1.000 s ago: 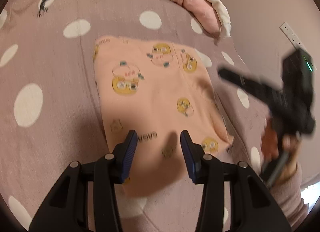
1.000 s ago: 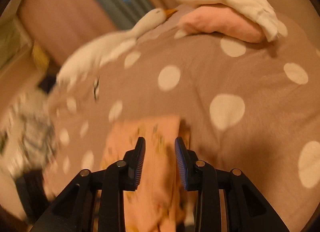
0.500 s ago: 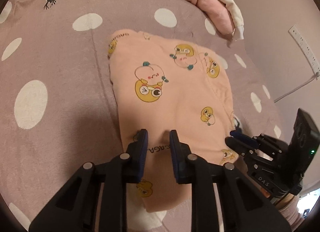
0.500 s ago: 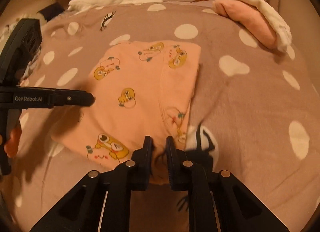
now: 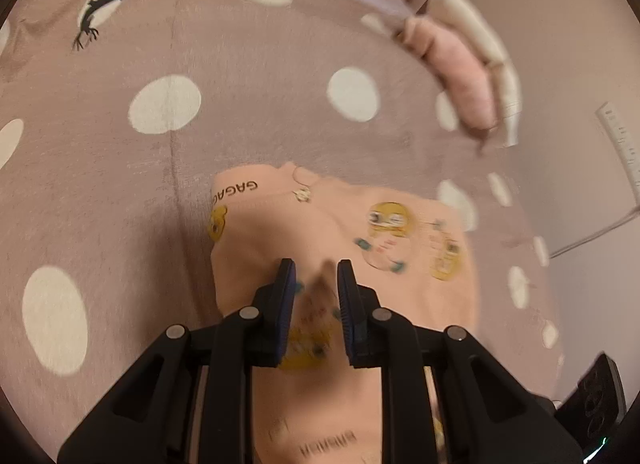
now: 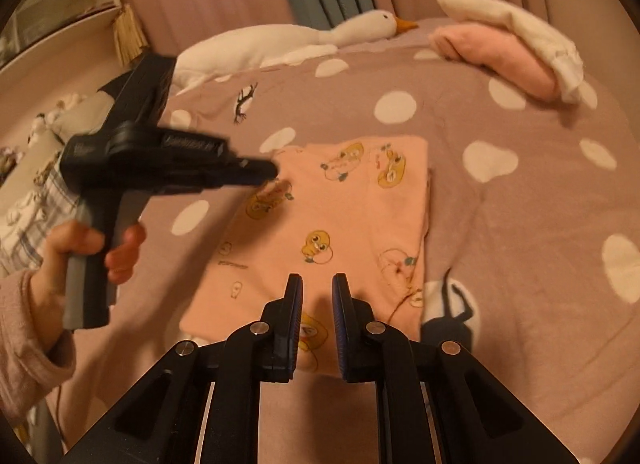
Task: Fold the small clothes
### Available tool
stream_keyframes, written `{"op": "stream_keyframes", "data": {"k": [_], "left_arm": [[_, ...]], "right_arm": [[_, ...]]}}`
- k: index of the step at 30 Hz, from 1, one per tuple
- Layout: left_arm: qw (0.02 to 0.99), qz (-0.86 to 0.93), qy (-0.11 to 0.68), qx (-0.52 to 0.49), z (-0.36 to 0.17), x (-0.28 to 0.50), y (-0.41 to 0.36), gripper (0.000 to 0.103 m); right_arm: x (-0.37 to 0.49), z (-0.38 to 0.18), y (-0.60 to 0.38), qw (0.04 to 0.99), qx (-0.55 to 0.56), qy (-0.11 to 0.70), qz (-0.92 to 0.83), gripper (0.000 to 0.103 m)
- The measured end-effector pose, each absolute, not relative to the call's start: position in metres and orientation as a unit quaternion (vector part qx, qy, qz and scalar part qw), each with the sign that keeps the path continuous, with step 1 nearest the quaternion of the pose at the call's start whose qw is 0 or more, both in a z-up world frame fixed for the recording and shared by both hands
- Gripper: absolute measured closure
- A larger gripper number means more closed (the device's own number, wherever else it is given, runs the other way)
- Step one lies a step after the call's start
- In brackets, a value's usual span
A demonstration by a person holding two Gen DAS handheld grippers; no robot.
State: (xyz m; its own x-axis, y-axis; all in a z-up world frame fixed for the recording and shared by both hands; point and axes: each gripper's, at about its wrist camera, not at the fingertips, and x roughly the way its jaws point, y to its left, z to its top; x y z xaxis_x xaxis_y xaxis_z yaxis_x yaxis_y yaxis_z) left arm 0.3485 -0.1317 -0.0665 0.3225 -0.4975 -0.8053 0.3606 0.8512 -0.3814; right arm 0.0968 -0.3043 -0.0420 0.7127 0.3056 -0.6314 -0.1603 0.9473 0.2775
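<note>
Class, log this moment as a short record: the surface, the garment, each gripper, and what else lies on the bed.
surface: spotted bedspread
garment: peach top, folded flat, duck prints
left gripper: low over the top, jaws slightly apart, grip unclear
right gripper: at the top's near edge, jaws slightly apart, grip unclear
also on bed: goose toy; pink and white folded pile
</note>
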Motion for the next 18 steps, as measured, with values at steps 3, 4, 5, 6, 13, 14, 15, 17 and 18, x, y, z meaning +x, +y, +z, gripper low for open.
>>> {"op": "stream_keyframes", "data": {"k": [3,4,5,6,13,14,15,17,18], "left_arm": [[0.807,-0.245,0.536,-0.047,-0.086,0.362,-0.140,0.085],[0.810,-0.242,0.531,-0.050,-0.086,0.365,-0.141,0.086],[0.812,-0.238,0.530,-0.058,-0.086,0.370,-0.140,0.086],[0.811,-0.234,0.531,-0.066,-0.085,0.373,-0.139,0.086],[0.822,-0.215,0.518,-0.093,-0.065,0.379,-0.119,0.087],[0.824,-0.221,0.514,-0.091,-0.061,0.373,-0.116,0.087],[0.824,-0.230,0.510,-0.092,-0.058,0.366,-0.115,0.087],[0.821,-0.254,0.503,-0.091,-0.054,0.352,-0.112,0.087],[0.820,-0.269,0.497,-0.088,-0.051,0.342,-0.113,0.087]], "right_arm": [[0.103,-0.061,-0.309,0.910,0.121,0.380,0.114,0.089],[0.102,-0.063,-0.312,0.909,0.133,0.377,0.118,0.089],[0.101,-0.064,-0.314,0.908,0.141,0.376,0.121,0.089],[0.100,-0.065,-0.316,0.907,0.146,0.376,0.122,0.089],[0.089,-0.056,-0.314,0.907,0.133,0.380,0.124,0.089],[0.087,-0.052,-0.314,0.909,0.133,0.374,0.127,0.089],[0.087,-0.047,-0.318,0.912,0.135,0.365,0.130,0.089],[0.091,-0.038,-0.324,0.916,0.144,0.351,0.131,0.089],[0.097,-0.034,-0.328,0.917,0.149,0.347,0.127,0.089]]}}
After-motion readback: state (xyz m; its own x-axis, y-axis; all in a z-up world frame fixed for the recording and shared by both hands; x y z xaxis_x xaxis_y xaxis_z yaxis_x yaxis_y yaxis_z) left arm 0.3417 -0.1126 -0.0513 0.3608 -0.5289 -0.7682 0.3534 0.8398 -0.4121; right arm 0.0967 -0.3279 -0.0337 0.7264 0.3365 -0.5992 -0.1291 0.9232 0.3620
